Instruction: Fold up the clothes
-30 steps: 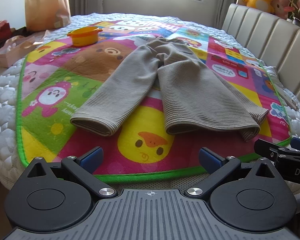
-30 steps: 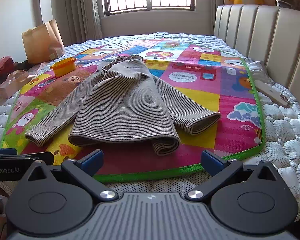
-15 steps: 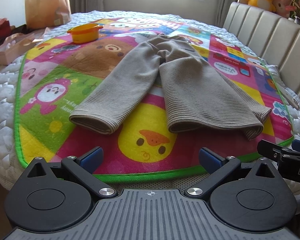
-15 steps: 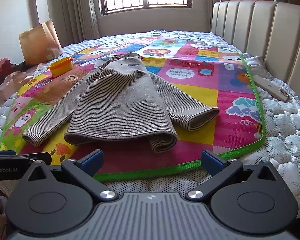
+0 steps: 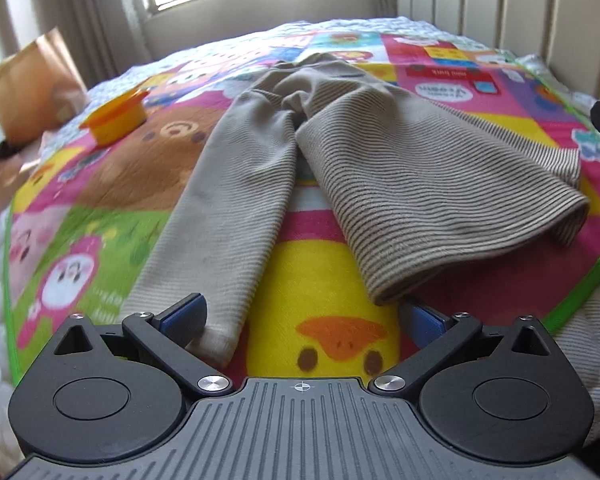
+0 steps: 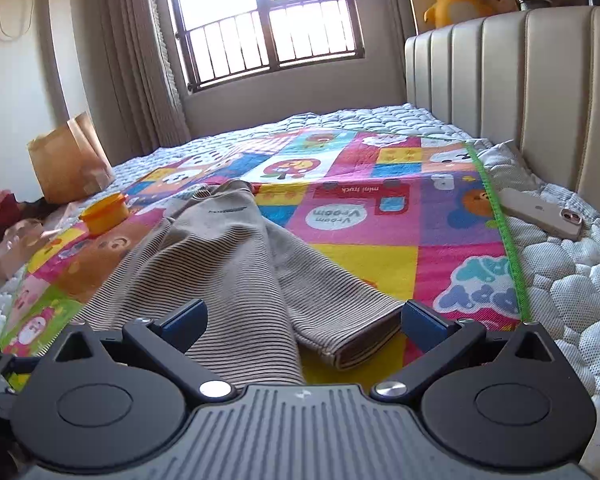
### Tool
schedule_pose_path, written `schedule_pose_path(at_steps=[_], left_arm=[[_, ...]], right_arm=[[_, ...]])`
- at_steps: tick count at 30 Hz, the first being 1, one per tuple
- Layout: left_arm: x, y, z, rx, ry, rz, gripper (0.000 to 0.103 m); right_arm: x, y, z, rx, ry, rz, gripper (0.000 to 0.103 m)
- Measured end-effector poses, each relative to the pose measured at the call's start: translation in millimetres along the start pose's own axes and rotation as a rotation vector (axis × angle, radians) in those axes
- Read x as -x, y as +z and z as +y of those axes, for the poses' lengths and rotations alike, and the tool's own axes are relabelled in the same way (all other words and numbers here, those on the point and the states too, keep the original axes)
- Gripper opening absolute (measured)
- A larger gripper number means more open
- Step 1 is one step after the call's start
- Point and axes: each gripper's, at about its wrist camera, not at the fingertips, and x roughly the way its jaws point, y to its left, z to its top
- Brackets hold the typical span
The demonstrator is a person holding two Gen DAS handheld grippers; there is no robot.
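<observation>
1. The bed [image 6: 572, 280] is big, with a bumpy white quilted cover and a tall padded headboard [image 6: 520, 92].
2. A bright play mat [image 5: 332, 280] with cartoon animals and a green edge covers most of the bed.
3. The sweater [image 5: 400, 168] lies flat on the mat. It is soft, tan, with thin dark stripes and long sleeves.
4. The left gripper [image 5: 302, 318] has its jaws spread wide. One sleeve cuff lies by its left finger, and the sweater's bottom hem reaches near its right finger. It holds nothing.
5. The right gripper [image 6: 302, 318] also has its jaws spread wide. The sweater's body and the other sleeve cuff lie between its fingers, not pinched.
6. A brown paper bag [image 6: 68, 164] stands beyond the mat; I cannot tell what is inside.
7. A round orange tub [image 6: 104, 214] with a lid sits on the mat, beyond the sweater.
8. A flat pale phone [image 6: 540, 212] lies on the quilt just beside the mat.
</observation>
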Motion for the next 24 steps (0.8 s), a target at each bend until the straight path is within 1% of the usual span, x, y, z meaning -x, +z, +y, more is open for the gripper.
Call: schedule_pose_path(at_steps=[2, 3, 5, 7, 8, 9, 14, 15, 16, 17, 18, 22, 23, 24], left_arm=[[-11.7, 9.5, 1.8, -0.008, 0.0, -0.02, 0.103], [-16.4, 16.5, 4.5, -0.008, 0.018, -0.035, 0.103], [-20.4, 33.3, 17.5, 0.011, 0.084, -0.089, 0.103], [-18.3, 51.2, 39.2, 0.051, 0.141, -0.141, 0.103], [-16.4, 59.1, 50.1, 0.069, 0.171, -0.164, 0.103], [-13.3, 62.5, 59.8, 0.076, 0.204, -0.18, 0.103], [4.0, 64.7, 103.4, 0.083, 0.361, -0.233, 0.103], [7.6, 60.5, 108.6, 0.088, 0.38, -0.232, 0.103], [11.8, 54.7, 111.9, 0.089, 0.348, -0.224, 0.103], [16.2, 48.0, 114.0, 0.086, 0.286, -0.213, 0.103], [20.5, 41.3, 116.0, 0.084, 0.224, -0.202, 0.103], [27.2, 11.2, 109.2, 0.057, -0.056, -0.155, 0.103], [28.3, 4.8, 105.7, 0.044, -0.095, -0.153, 0.103], [29.1, 0.8, 102.2, 0.029, -0.106, -0.158, 0.103]], right_arm=[[-11.2, -8.6, 4.3, 0.087, -0.03, 0.047, 0.103], [-16.2, -14.3, 10.1, 0.131, -0.034, 0.066, 0.103], [-25.8, -25.8, 24.9, 0.222, -0.036, 0.097, 0.103], [-36.9, -34.3, 41.6, 0.306, -0.068, 0.105, 0.103], [-41.3, -34.1, 47.1, 0.341, -0.111, 0.087, 0.103], [-44.1, -30.0, 49.5, 0.37, -0.175, 0.049, 0.103], [-58.5, -9.4, 61.8, 0.508, -0.497, -0.141, 0.103], [-56.4, -3.8, 58.6, 0.502, -0.53, -0.167, 0.103], [-49.1, 3.4, 49.9, 0.463, -0.532, -0.18, 0.103], [-41.9, 10.5, 41.1, 0.425, -0.533, -0.192, 0.103], [-34.8, 15.7, 32.4, 0.385, -0.505, -0.19, 0.103], [-15.7, 17.6, 4.3, 0.191, -0.206, -0.067, 0.103], [-17.5, 14.5, 3.6, 0.16, -0.151, -0.041, 0.103], [-21.5, 10.4, 4.9, 0.135, -0.103, -0.015, 0.103]])
